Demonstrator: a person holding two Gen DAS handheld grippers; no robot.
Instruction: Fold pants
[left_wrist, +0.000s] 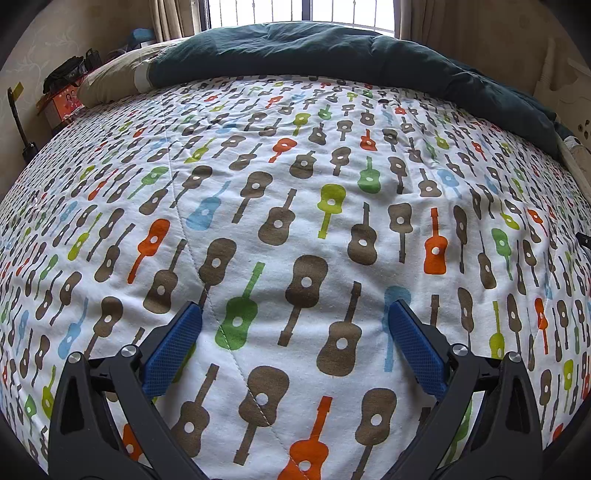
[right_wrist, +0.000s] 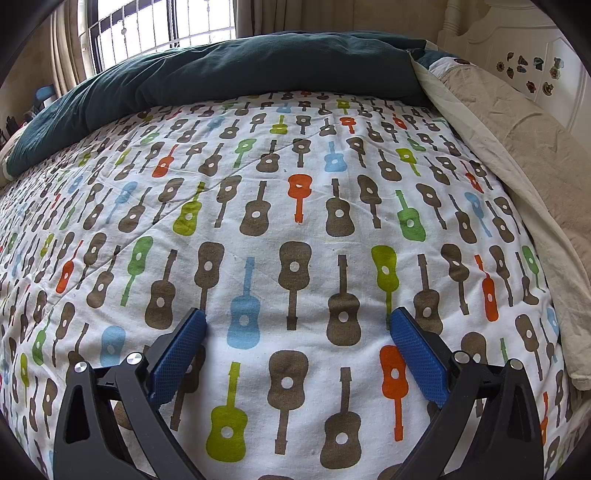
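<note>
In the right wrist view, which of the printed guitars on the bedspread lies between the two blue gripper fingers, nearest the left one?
The light blue guitar, beside the left blue finger of the open right gripper; the guitars around it between the fingers are brown.

A matt, quilted cotton-like bedspread (left_wrist: 295, 221), white with printed guitars and visible stitch lines, lies softly creased beneath a dull dark-teal cloth duvet (left_wrist: 332, 55) and a coarse beige fabric cover (right_wrist: 517, 147). The left gripper (left_wrist: 295, 314) and right gripper (right_wrist: 297, 319) show smooth black plastic arms, shiny metal pivot bolts (left_wrist: 129, 350) and blue pads (right_wrist: 417, 354) with a fine grid texture. A painted white wooden headboard (right_wrist: 517, 44) has a slight sheen.
</note>
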